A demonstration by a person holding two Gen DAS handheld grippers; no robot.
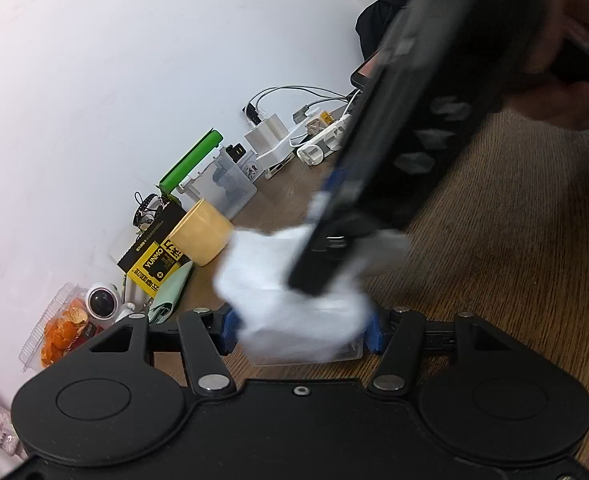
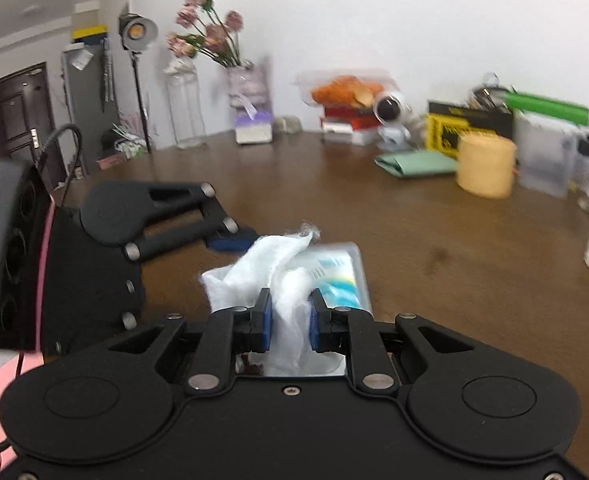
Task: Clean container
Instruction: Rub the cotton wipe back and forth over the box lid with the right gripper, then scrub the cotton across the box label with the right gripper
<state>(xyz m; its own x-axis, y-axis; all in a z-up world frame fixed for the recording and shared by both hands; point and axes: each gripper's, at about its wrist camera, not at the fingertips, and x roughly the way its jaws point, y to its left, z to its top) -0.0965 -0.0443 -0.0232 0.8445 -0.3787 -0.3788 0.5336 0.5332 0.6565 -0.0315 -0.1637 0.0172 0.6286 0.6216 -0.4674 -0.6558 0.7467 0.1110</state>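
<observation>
Wiping the clear plastic container (image 2: pixel 344 264) | right gripper (image 2: pixel 290 322) pinches white wipe (image 2: pixel 290 300) | left gripper (image 1: pixel 300 330) hugs container sides | cleaning seems midway, more rubbing left

A dark brown wooden table (image 2: pixel 434 232) is carrying everything — its grain is showing plainly in the left wrist view. A clear container (image 2: pixel 350 276) is sitting on it near the camera. Along the far edge, against the white wall, things are lining up: a vase of pink flowers (image 2: pixel 246 92) at the left, then a small tissue box (image 2: pixel 253 130), a clear clamshell of orange fruit (image 2: pixel 344 90) resting on red boxes, a white round camera (image 2: pixel 390 114), a green folded pouch (image 2: pixel 416 163), a yellow-and-black box (image 2: pixel 450 132), a cream cylinder (image 2: pixel 485 167) and a frosted plastic bin (image 2: pixel 546 156) — a white power strip (image 1: pixel 322 144) is lying at the far right.
</observation>
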